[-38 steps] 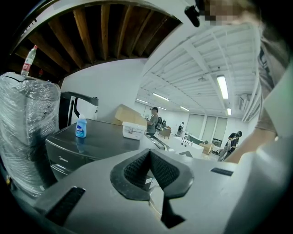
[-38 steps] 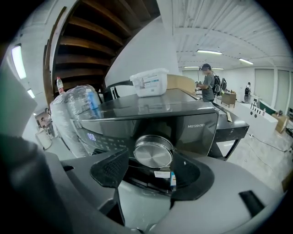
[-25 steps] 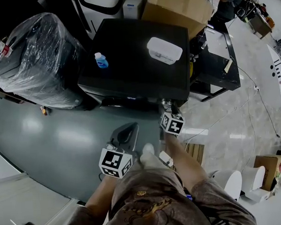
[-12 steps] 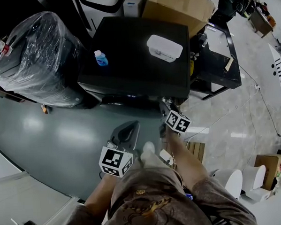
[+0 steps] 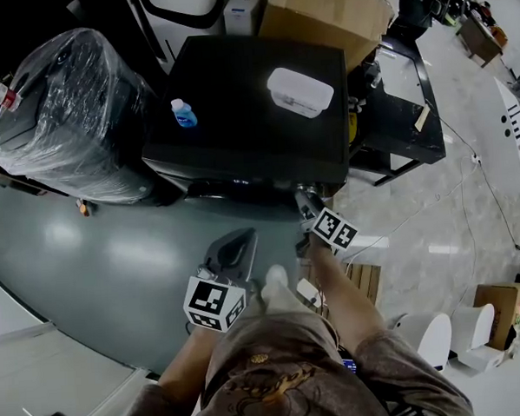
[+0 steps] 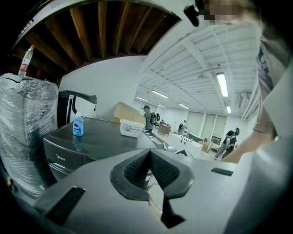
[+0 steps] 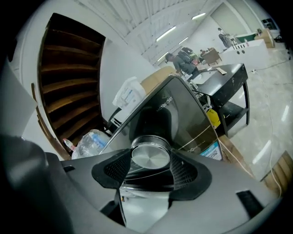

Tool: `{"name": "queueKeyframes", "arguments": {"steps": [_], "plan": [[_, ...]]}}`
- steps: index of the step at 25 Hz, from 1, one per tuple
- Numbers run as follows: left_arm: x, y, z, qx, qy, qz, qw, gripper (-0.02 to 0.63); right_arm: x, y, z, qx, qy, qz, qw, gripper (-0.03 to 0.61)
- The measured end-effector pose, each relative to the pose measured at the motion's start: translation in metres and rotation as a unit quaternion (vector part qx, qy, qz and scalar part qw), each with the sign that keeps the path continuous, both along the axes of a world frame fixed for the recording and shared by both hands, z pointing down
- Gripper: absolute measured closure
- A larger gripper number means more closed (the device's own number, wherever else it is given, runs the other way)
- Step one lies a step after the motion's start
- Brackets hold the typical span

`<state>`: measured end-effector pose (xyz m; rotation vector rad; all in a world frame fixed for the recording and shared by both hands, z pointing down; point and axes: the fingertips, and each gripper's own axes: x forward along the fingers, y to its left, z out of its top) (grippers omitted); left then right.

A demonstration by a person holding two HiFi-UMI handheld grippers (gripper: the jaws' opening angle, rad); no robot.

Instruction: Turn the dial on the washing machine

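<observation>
The black washing machine stands in front of me, seen from above in the head view. Its round metal dial sits on the front panel, between the two pads of my right gripper, which press on its sides. In the head view the right gripper reaches the machine's front right corner and hides the dial; its marker cube is tilted to the right. My left gripper hangs lower, away from the machine. Its jaws are shut with nothing between them.
A blue bottle and a white lidded box lie on the machine's top. A plastic-wrapped appliance stands at its left, cardboard boxes behind it, a black table at its right. People stand in the far background.
The right gripper's marker cube has rolled and shifted to the right while its jaws stay at the dial. The left gripper has hardly moved.
</observation>
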<state>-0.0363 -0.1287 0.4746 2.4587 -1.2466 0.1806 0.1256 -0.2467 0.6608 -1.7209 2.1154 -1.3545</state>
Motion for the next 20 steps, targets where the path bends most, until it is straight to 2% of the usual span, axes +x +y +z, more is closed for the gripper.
{"name": "queueKeyframes", "arguments": {"steps": [3, 8, 20], "plan": [[0.0002, 0.001, 0.0011, -0.002, -0.002, 0.001, 1.0, 0.614, 0.0, 0.0008, 0.0004, 0.003, -0.031, 0.009, 0.999, 0.314], [0.0026, 0.0011, 0.0029, -0.004, -0.006, 0.003, 1.0, 0.614, 0.0023, -0.0001, 0.0016, 0.01, -0.112, 0.029, 0.993, 0.314], [0.0051, 0.0027, 0.0059, -0.009, -0.011, 0.006, 0.9999, 0.614, 0.0039, 0.0015, 0.0071, 0.006, -0.25, 0.085, 0.965, 0.314]]}}
